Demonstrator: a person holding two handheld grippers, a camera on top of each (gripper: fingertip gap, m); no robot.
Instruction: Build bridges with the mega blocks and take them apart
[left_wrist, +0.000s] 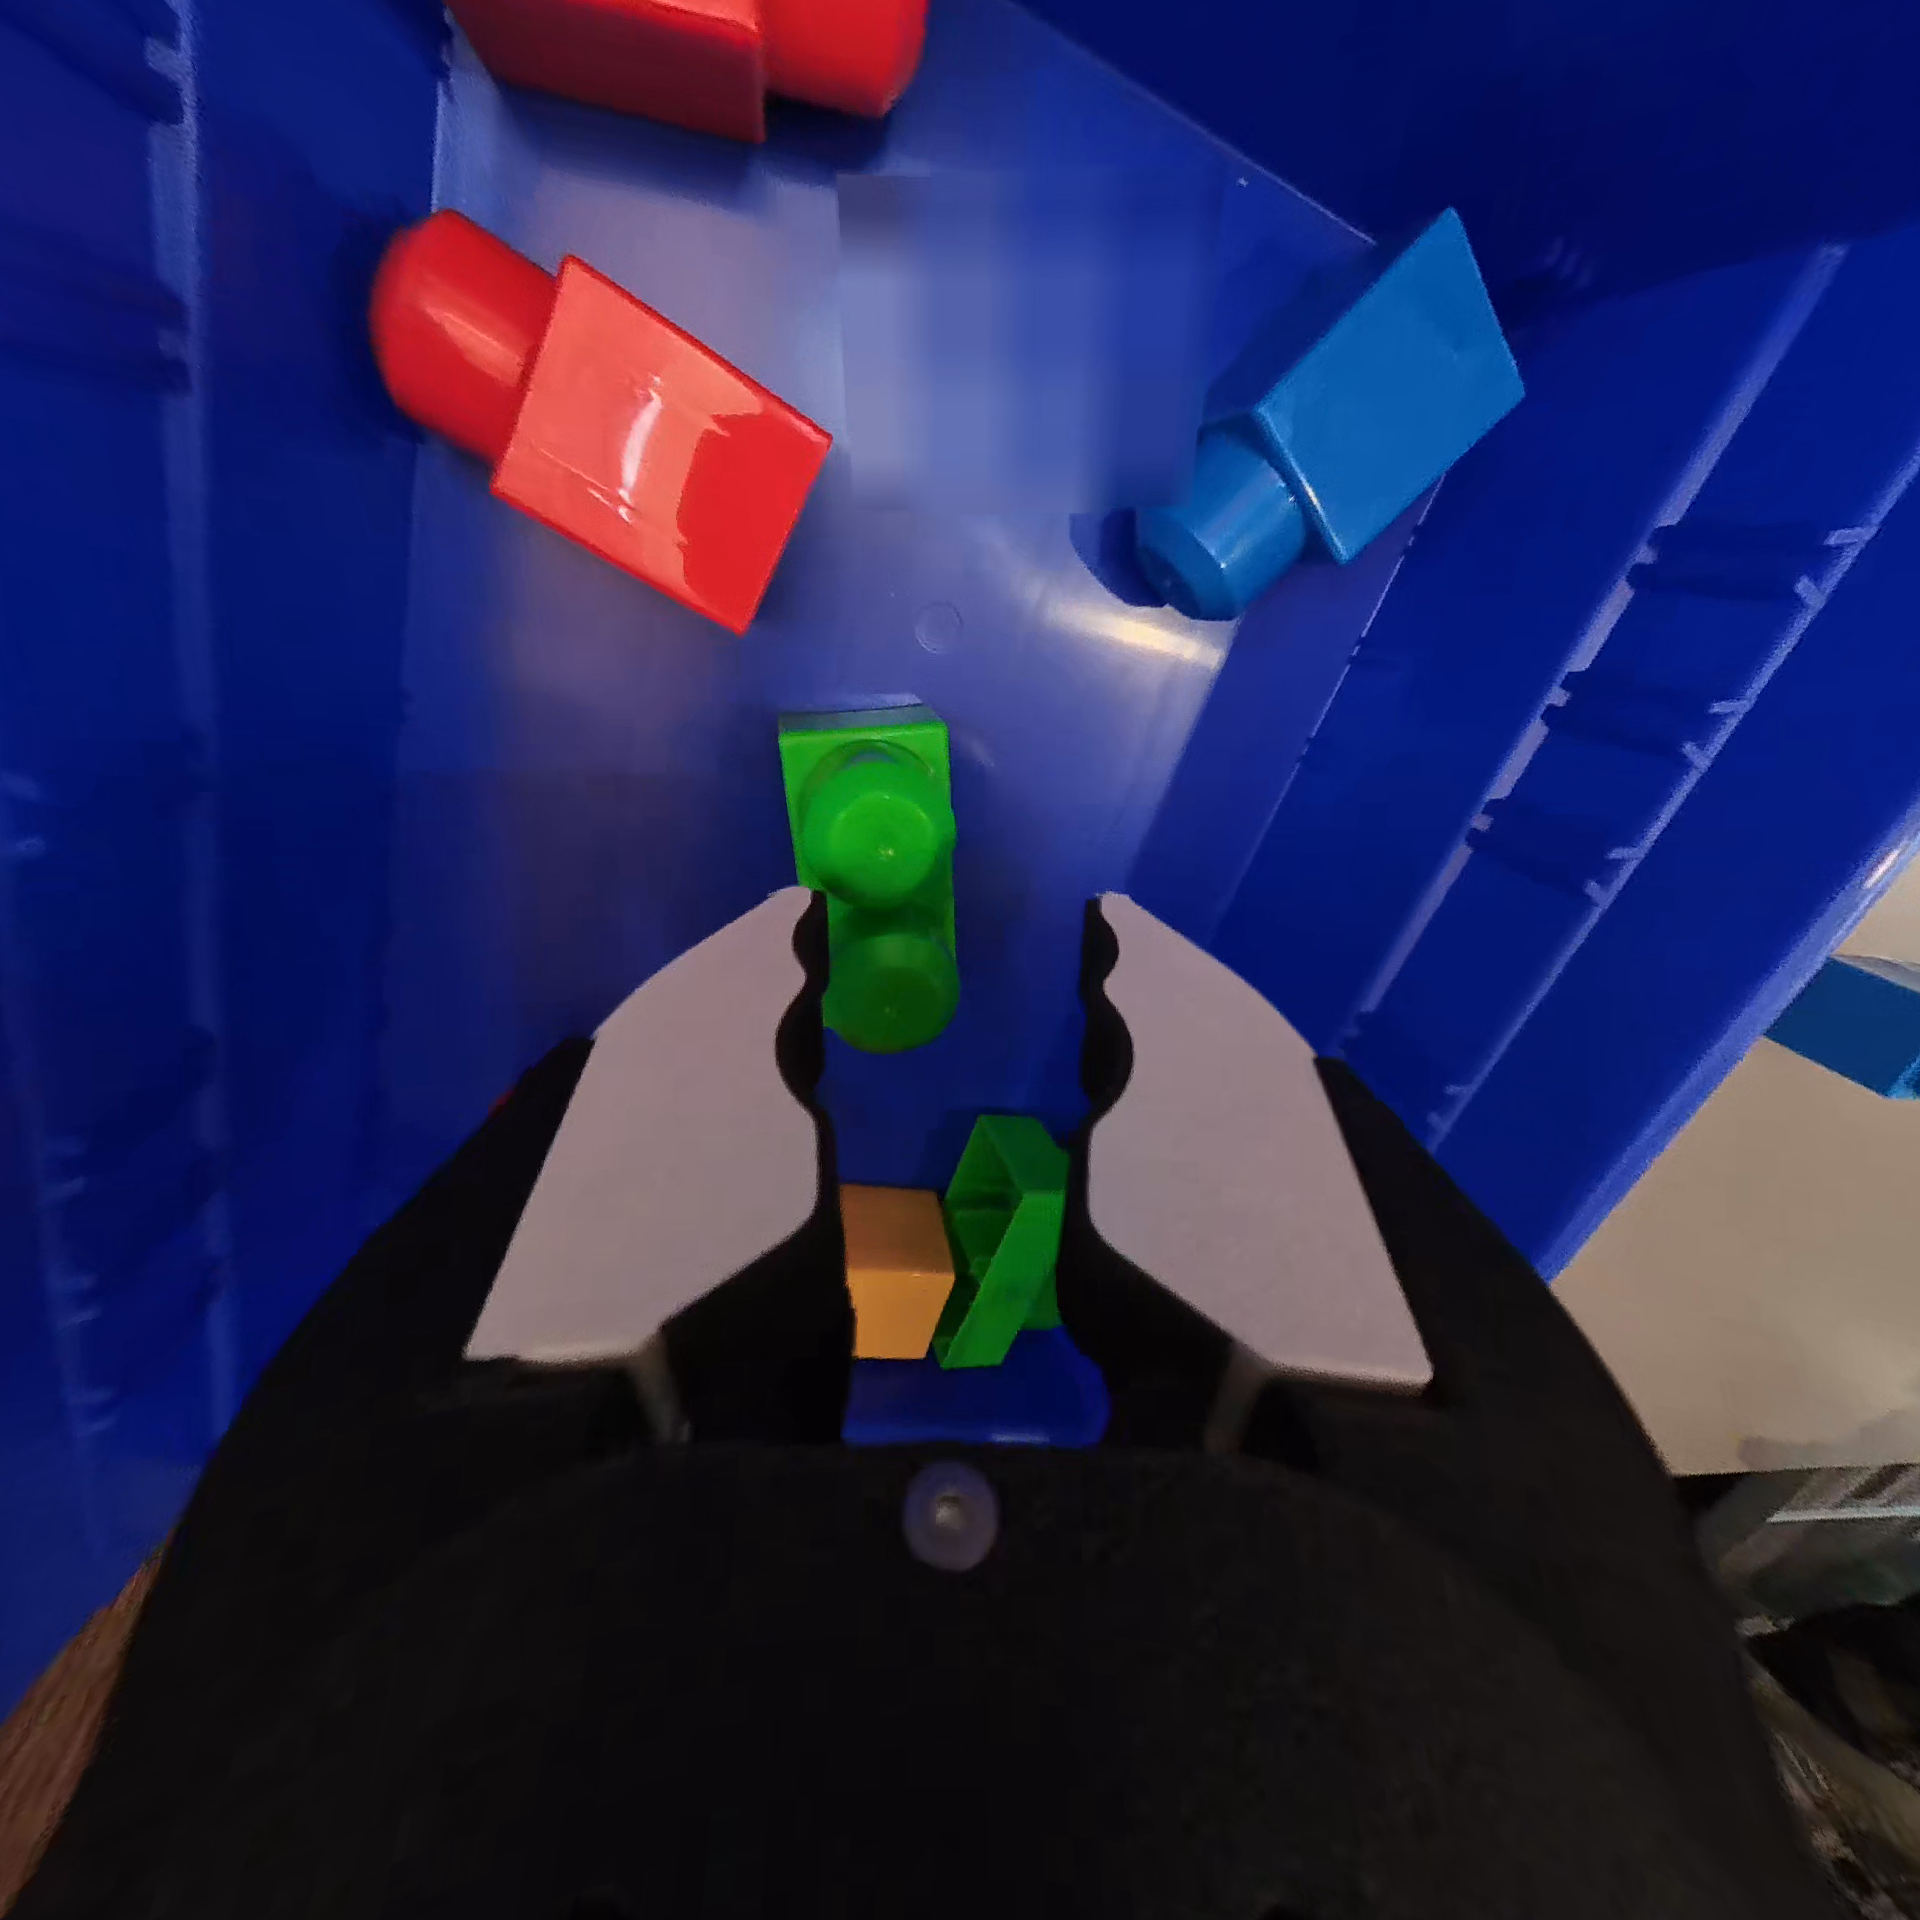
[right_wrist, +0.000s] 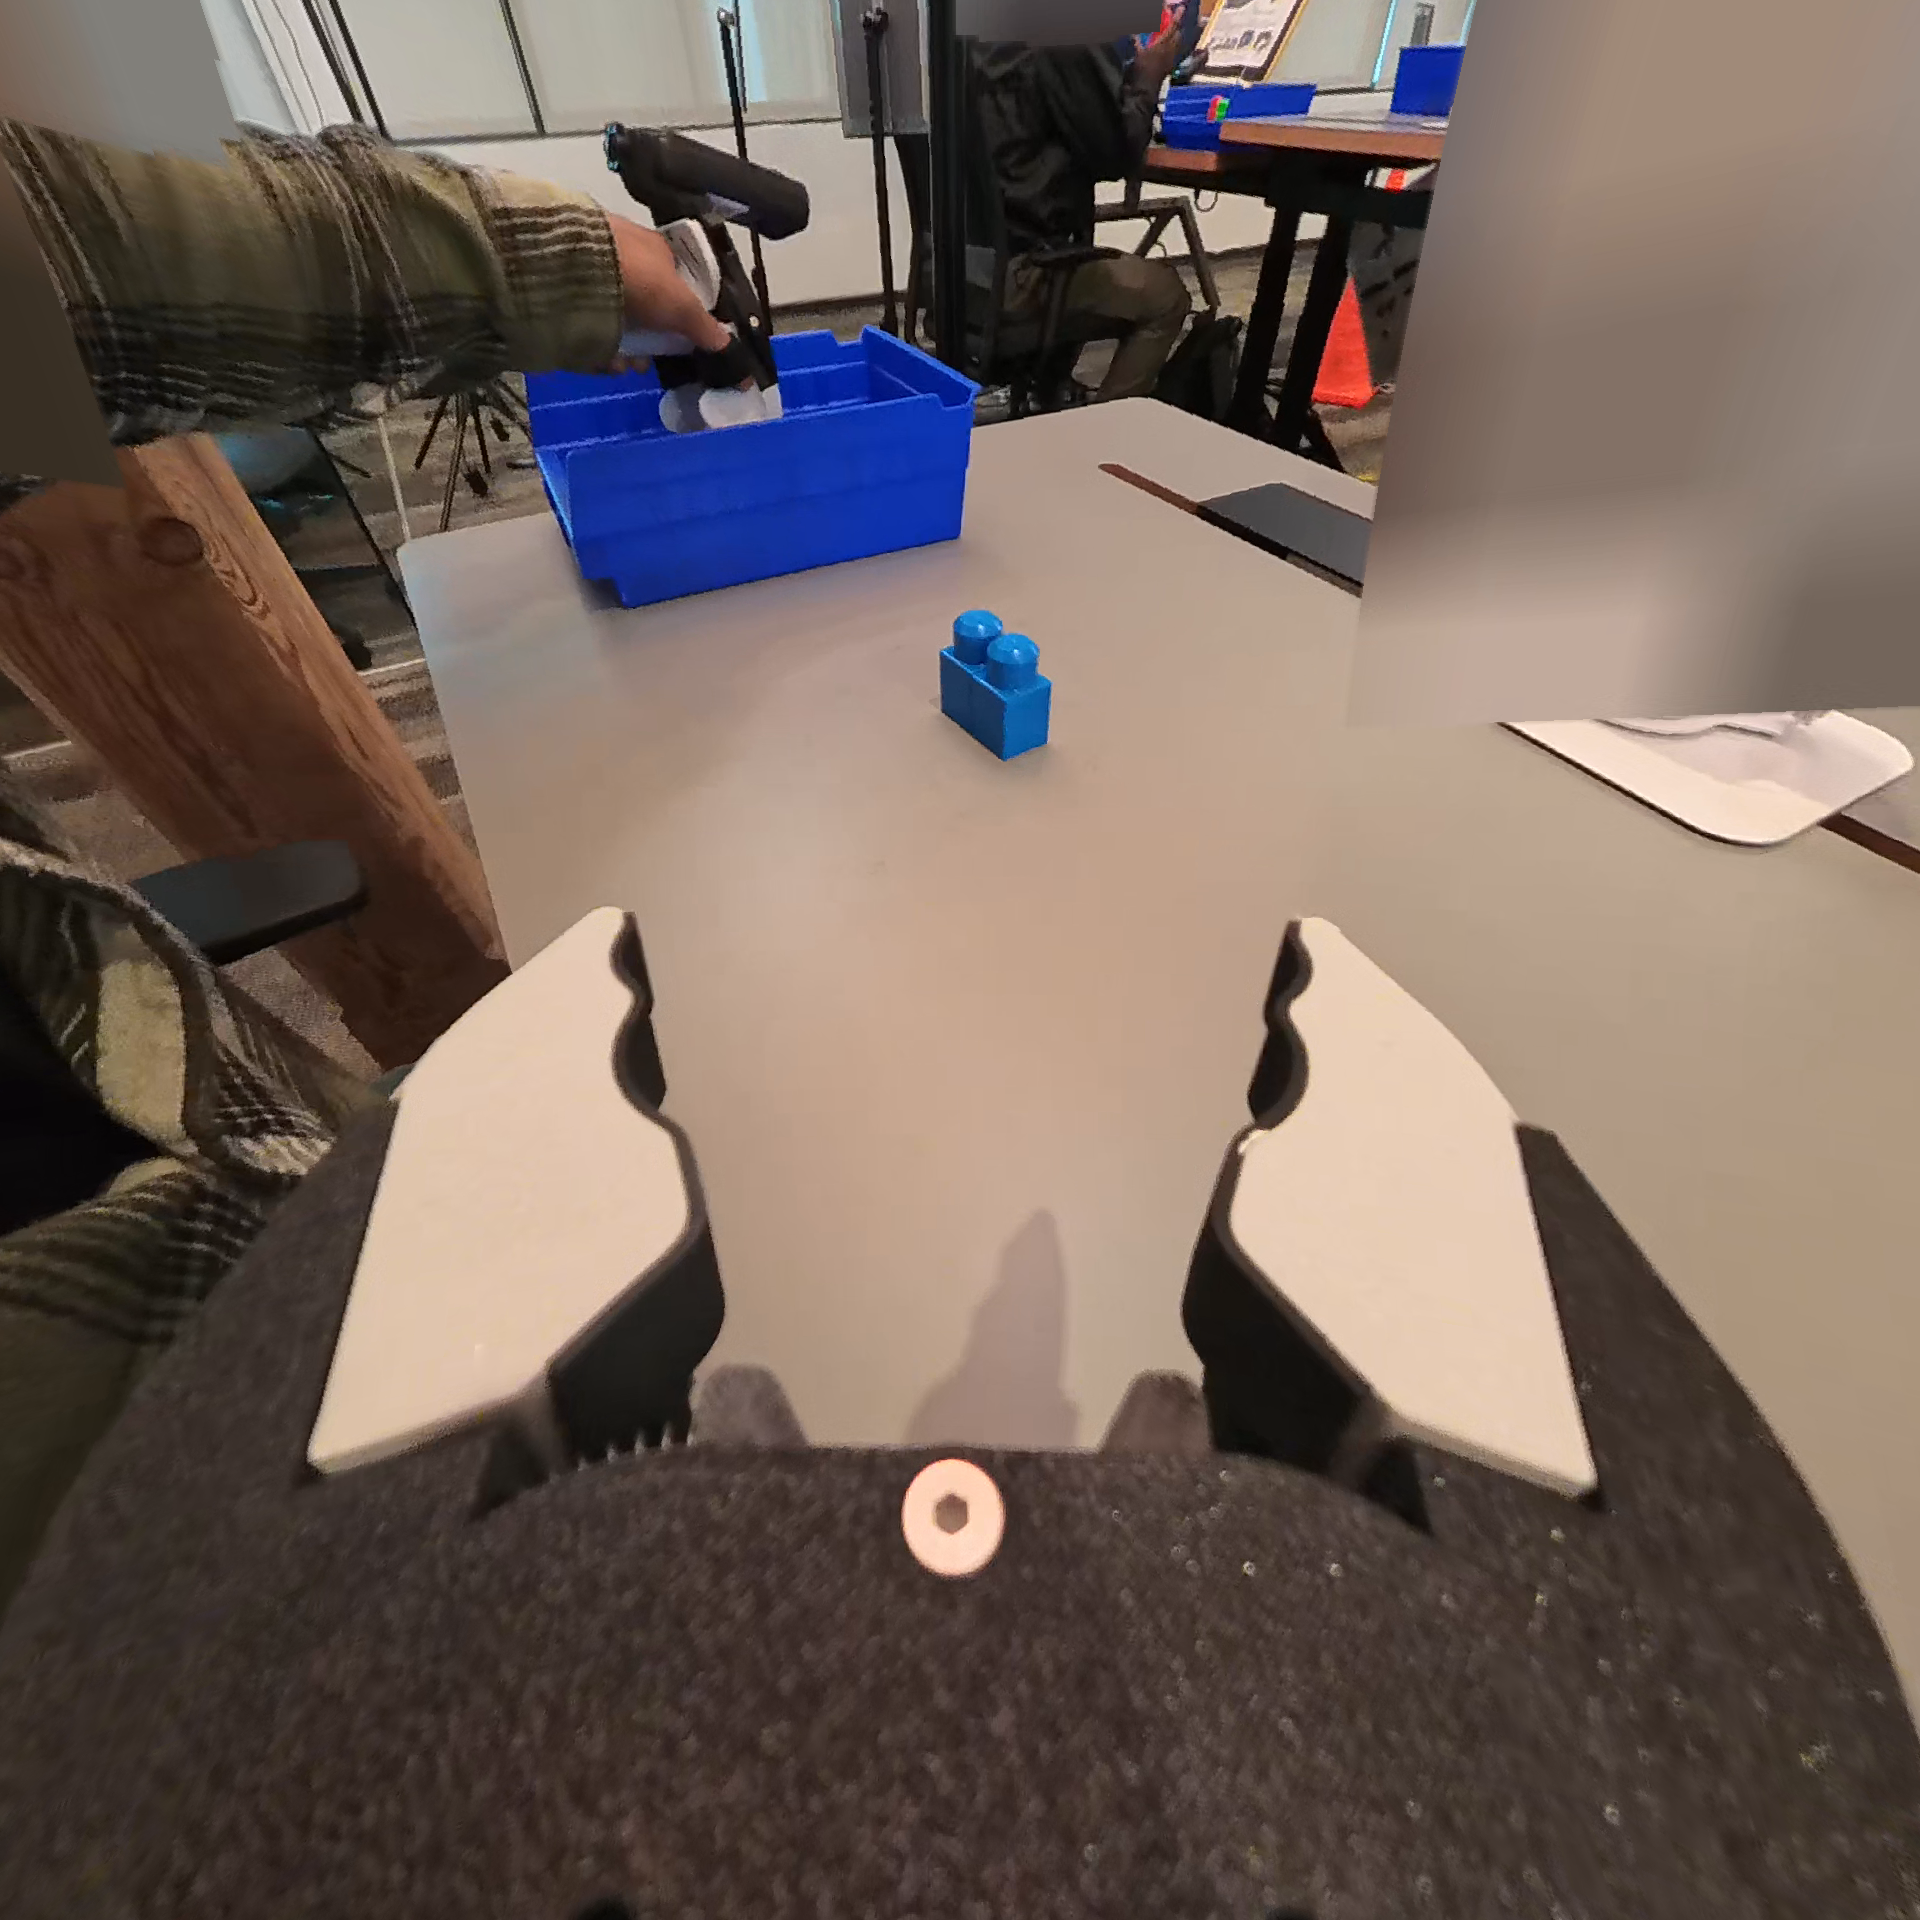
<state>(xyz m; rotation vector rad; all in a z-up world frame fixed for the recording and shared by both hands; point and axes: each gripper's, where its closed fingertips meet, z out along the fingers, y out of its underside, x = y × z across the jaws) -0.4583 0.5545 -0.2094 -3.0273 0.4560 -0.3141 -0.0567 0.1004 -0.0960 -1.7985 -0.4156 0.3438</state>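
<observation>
My left gripper (left_wrist: 948, 914) is open inside the blue bin (left_wrist: 260, 727), its fingertips on either side of a green two-stud block (left_wrist: 873, 831) standing on the bin floor. The block touches the left finger; a gap remains on the right. Between the fingers lower down lie a yellow block (left_wrist: 891, 1283) and another green block (left_wrist: 1006, 1247). Red blocks (left_wrist: 623, 426) and a blue block (left_wrist: 1340, 416) lie farther in. My right gripper (right_wrist: 961, 956) is open and empty above the grey table (right_wrist: 1039, 987). A blue two-stud block (right_wrist: 995, 686) stands upright ahead of it.
In the right wrist view the blue bin (right_wrist: 769, 488) sits at the table's far left, with the left gripper (right_wrist: 717, 400) and a plaid-sleeved arm (right_wrist: 312, 270) reaching into it. A wooden post (right_wrist: 208, 675), a dark pad (right_wrist: 1288, 530) and a white tray (right_wrist: 1725, 769) edge the table. My hands' fingertips stand some 65 cm from each other.
</observation>
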